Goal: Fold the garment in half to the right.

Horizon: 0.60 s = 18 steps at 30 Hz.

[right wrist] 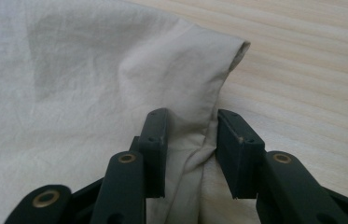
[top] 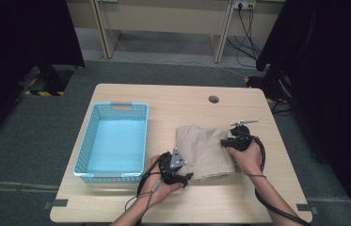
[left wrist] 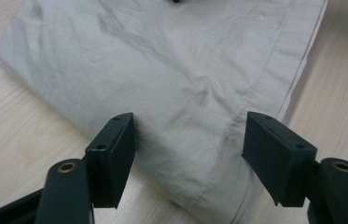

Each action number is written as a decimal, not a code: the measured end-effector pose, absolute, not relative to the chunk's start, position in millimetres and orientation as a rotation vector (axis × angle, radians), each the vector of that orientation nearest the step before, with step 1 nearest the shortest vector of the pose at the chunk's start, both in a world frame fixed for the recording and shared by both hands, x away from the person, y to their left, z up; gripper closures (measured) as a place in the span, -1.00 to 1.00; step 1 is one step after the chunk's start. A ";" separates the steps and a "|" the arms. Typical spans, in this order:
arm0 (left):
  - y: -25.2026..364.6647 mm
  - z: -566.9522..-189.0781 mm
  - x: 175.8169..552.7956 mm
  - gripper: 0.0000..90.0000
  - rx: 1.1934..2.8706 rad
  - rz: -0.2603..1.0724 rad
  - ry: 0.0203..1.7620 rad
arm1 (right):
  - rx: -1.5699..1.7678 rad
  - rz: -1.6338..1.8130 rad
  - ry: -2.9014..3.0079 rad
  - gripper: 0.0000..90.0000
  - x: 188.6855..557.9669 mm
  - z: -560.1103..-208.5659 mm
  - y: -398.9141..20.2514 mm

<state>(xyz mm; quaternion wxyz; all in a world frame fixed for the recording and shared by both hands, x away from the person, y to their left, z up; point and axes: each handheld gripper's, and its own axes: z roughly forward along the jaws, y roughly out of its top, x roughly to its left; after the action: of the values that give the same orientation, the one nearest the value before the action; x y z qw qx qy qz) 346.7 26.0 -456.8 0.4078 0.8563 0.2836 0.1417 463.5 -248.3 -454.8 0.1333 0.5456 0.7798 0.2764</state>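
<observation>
Folded beige cloth (top: 204, 149) lies lengthwise away from the person.

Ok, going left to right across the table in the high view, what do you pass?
Blue basket → left gripper → beige cloth → right gripper.

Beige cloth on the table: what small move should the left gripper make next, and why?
Probably close the left gripper on the hem of the beige cloth. Its jaws stand open astride the folded edge without pressing it, while the right gripper seems to pinch a fold at the other edge. The blue basket waits beside.
</observation>
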 end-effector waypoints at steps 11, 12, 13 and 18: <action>1.3 -459.7 357.7 -0.25 2.144 0.344 0.695 | 1.622 0.753 2.203 0.45 468.0 -453.9 -278.5; -3.7 -459.8 359.8 -0.25 2.144 0.343 0.692 | 1.624 0.750 2.201 0.45 468.7 -453.8 -281.3; -6.6 -459.7 360.9 -0.25 2.144 0.341 0.690 | 1.625 0.748 2.196 0.45 469.2 -453.8 -283.1; -16.8 -460.0 365.4 -0.25 2.143 0.338 0.685 | 1.641 0.737 2.176 0.45 472.1 -453.8 -291.4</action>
<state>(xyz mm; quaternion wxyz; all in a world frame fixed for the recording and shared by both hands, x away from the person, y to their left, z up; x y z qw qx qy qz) 365.4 -16.8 -460.0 0.4196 0.8550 0.2732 0.1349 472.1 -291.4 -453.8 0.1584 0.5740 0.7610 0.2576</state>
